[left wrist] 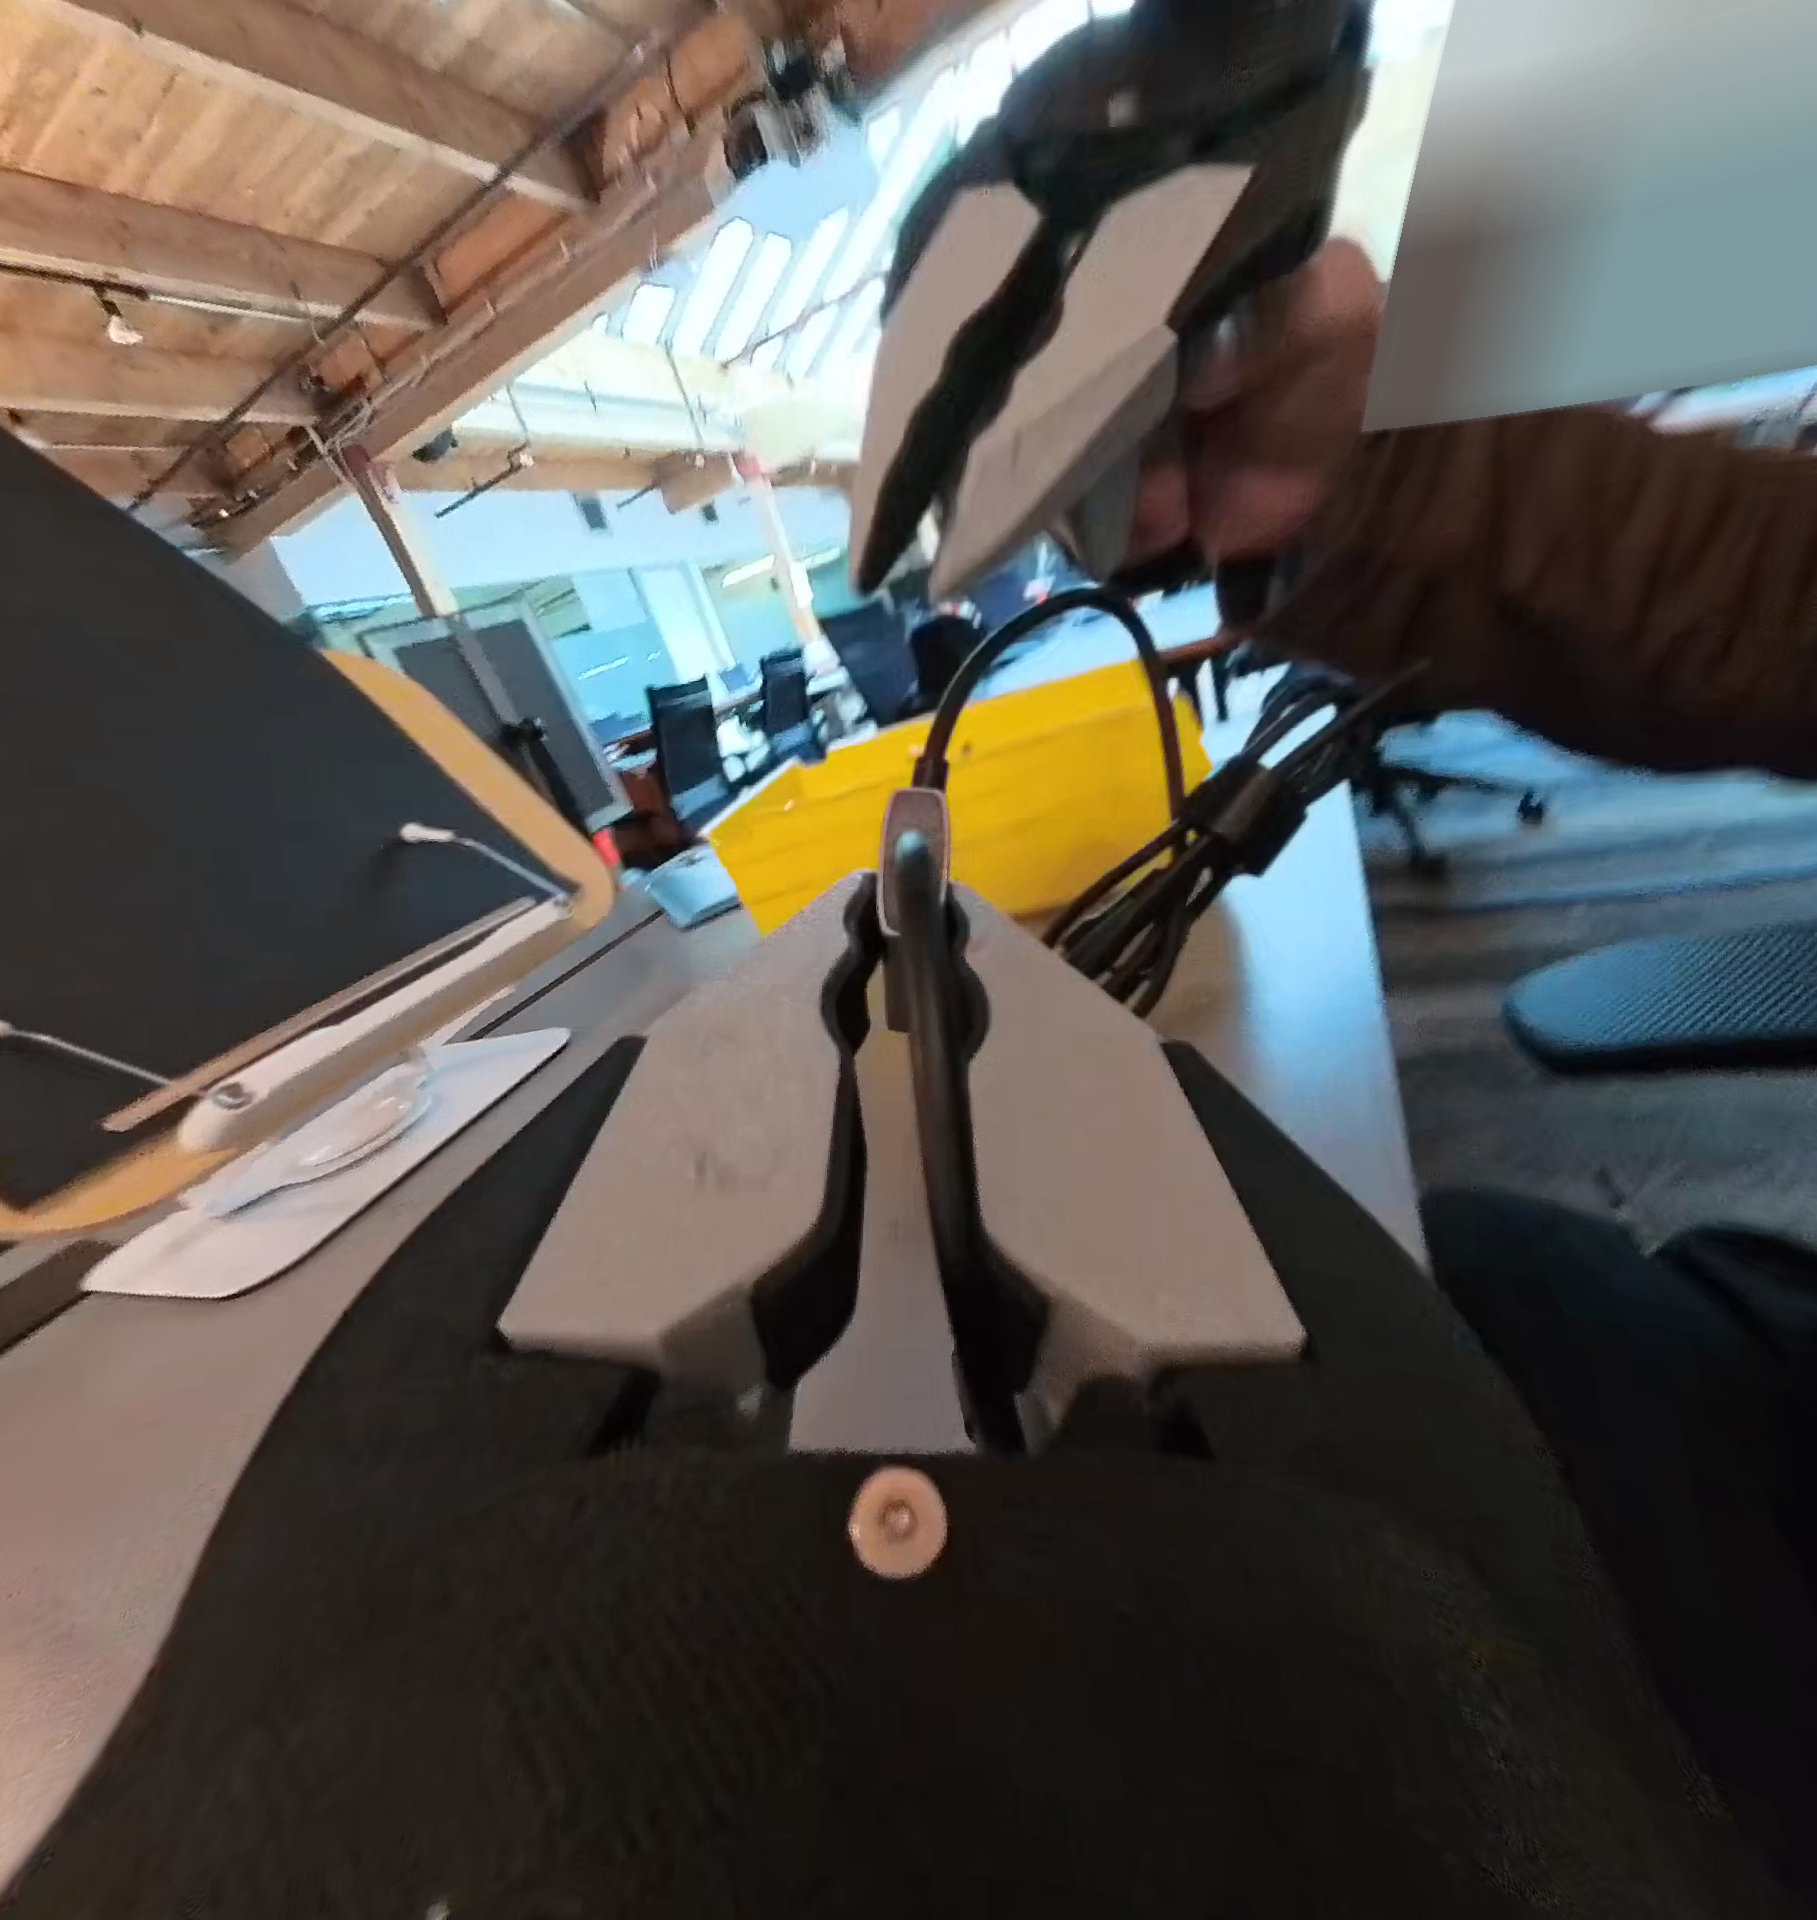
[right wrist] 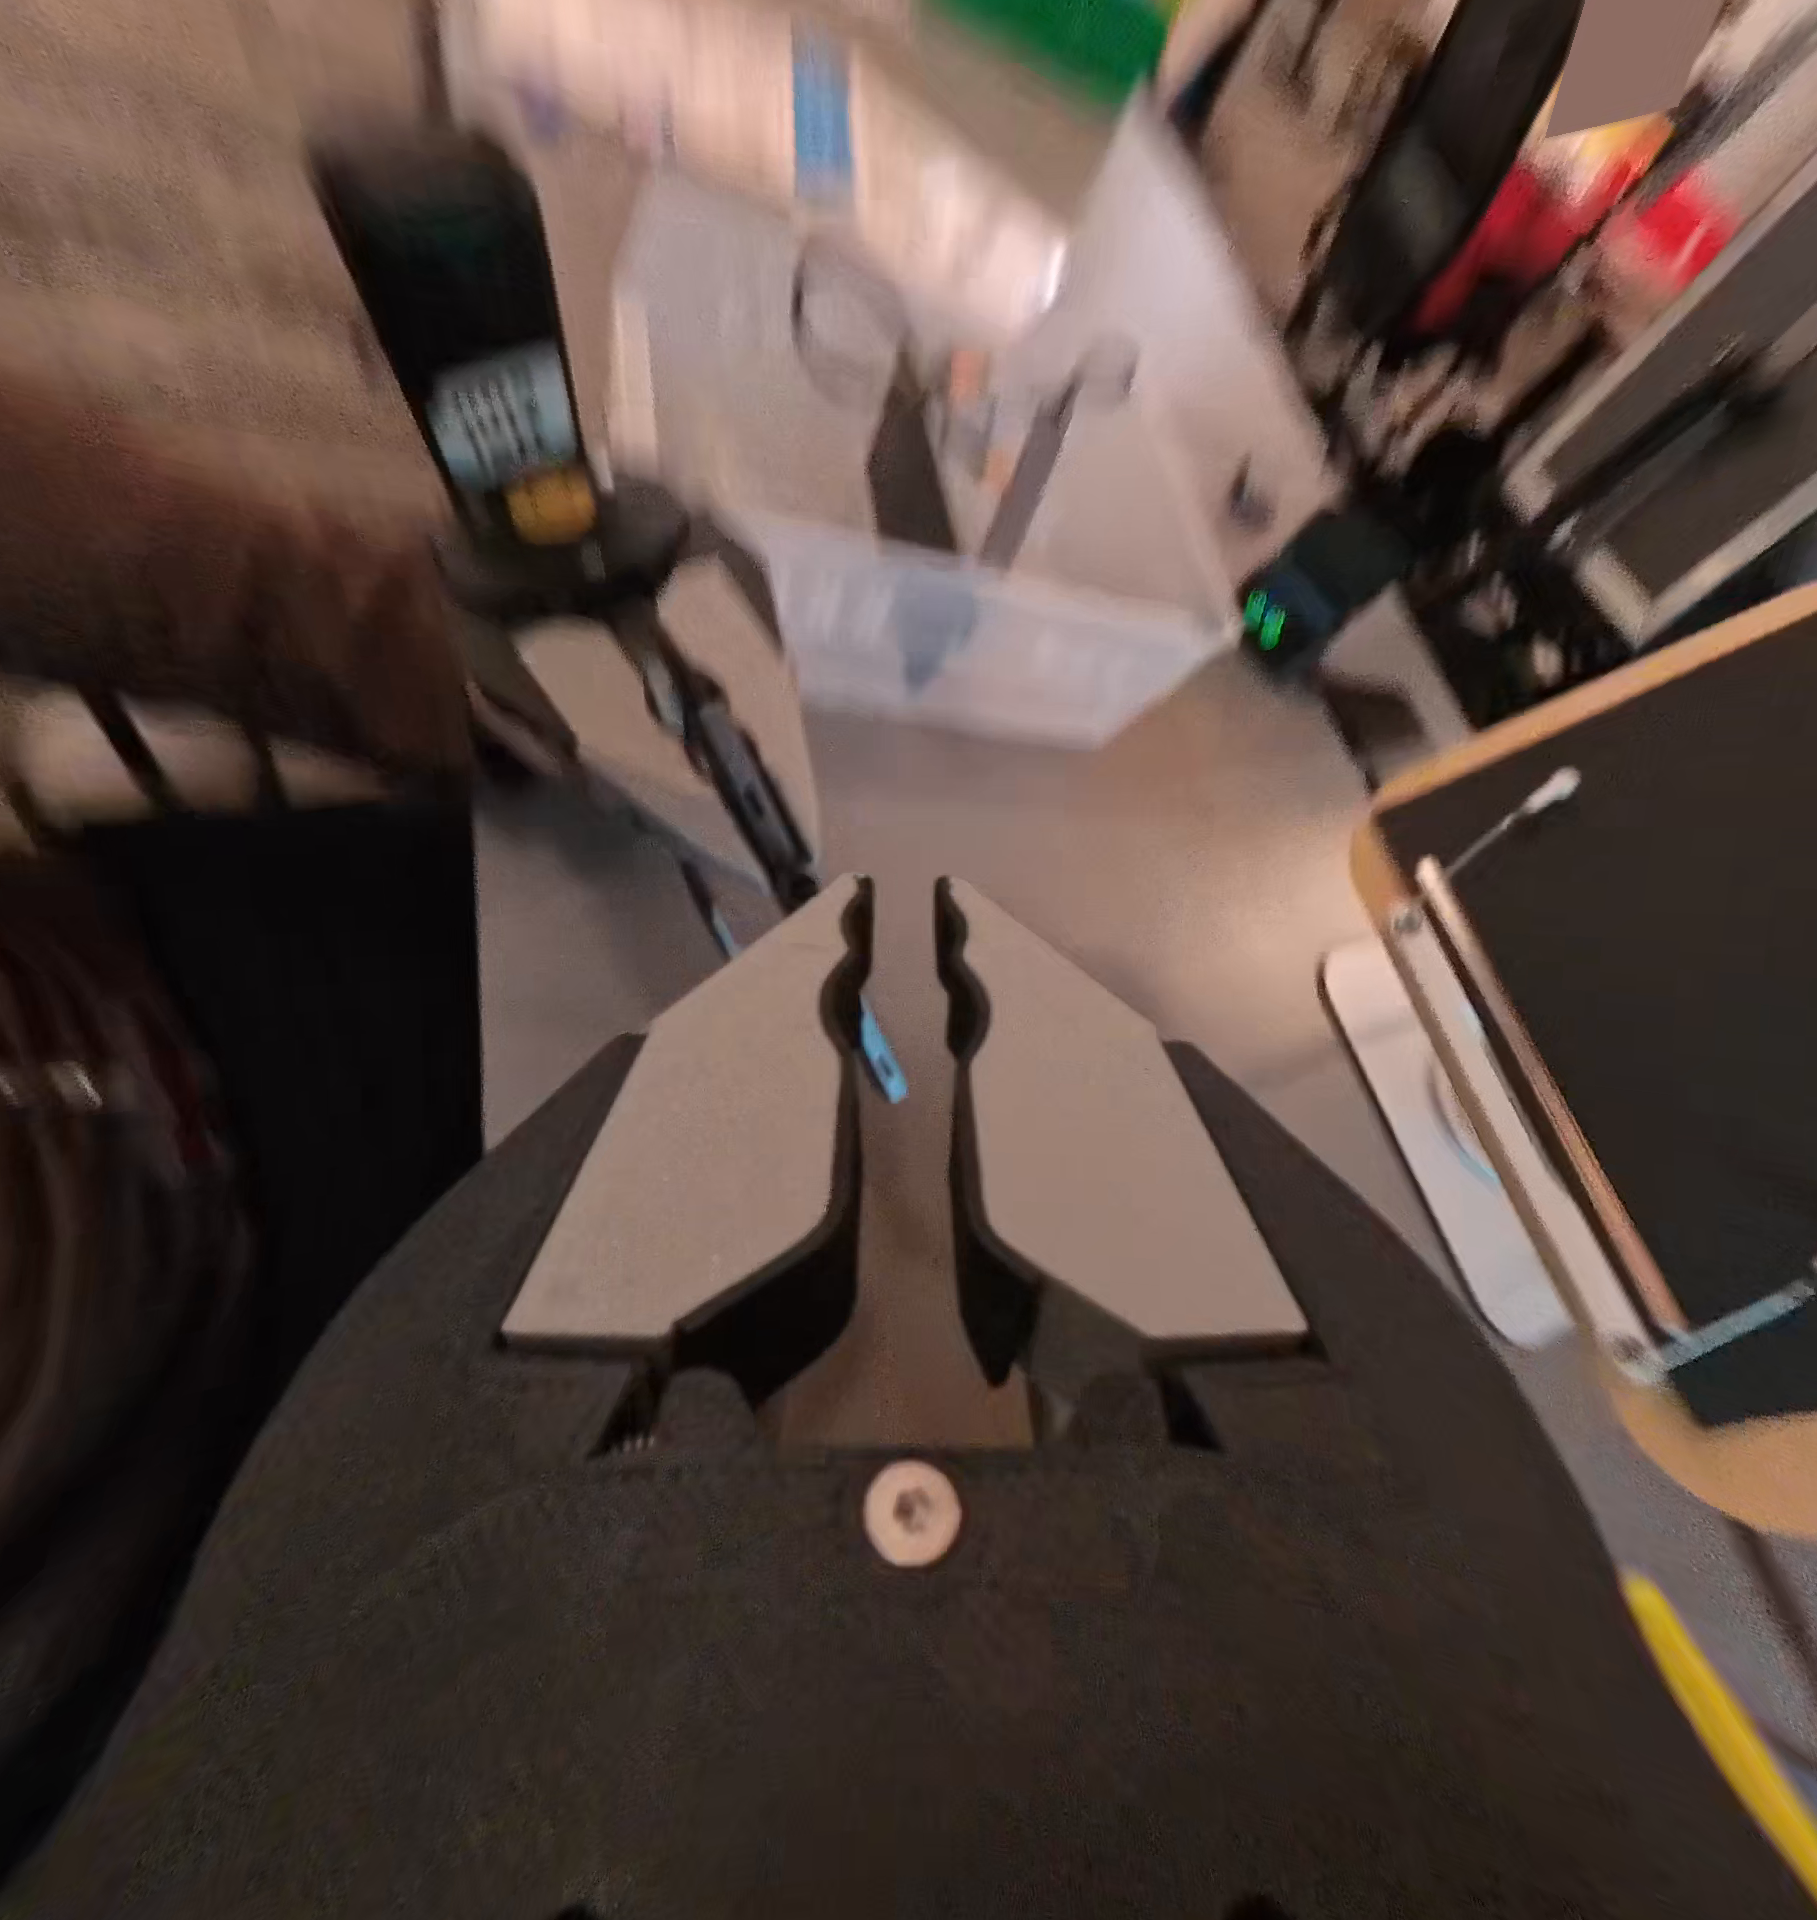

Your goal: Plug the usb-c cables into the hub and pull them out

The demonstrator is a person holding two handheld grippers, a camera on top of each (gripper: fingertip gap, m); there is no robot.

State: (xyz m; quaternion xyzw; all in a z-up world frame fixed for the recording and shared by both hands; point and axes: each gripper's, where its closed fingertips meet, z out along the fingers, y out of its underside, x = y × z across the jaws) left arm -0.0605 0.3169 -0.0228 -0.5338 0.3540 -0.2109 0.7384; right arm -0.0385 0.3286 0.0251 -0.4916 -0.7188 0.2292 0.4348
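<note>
My left gripper is shut on a thin dark hub, held edge-on with its silver end sticking out past the fingertips. A black cable loops up from that end and down to the right. My right gripper, held by a hand, hangs above and beyond the hub, tips pointing down. In the blurred right wrist view my right gripper has its jaws a little apart and empty. A dark slotted bar, probably the hub, lies just past its left finger, with a small blue piece below.
A bundle of black cables lies on the white desk to the right of the hub. A yellow bin stands behind. A black panel with a wooden rim is at the left. A clear plastic box sits farther off.
</note>
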